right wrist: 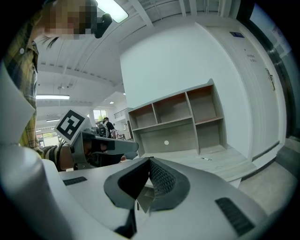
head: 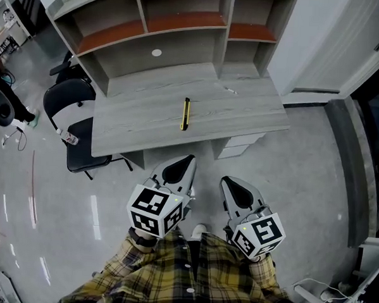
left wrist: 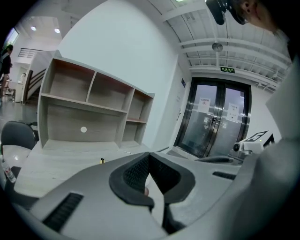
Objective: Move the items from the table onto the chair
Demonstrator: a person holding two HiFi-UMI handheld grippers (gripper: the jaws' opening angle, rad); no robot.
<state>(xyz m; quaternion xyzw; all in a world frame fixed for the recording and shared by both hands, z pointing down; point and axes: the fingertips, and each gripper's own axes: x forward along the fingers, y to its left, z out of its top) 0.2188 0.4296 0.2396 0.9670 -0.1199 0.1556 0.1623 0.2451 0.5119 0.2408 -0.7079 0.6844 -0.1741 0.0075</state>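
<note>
My left gripper (head: pixel 185 164) and right gripper (head: pixel 230 184) are both clenched on nothing, side by side just short of the table's (head: pixel 134 122) near edge. One small bottle-like item (head: pixel 68 136) already lies on the chair (head: pixel 88 154) at the table's left, so I judge the task begun but mostly ahead. The yellow utility knife (head: pixel 185 114) lies mid-table, untouched, its long axis running near to far, its dark end toward the shelves. A thin pen-like thing (head: pixel 229 90) lies far right on the table, also to move.
</note>
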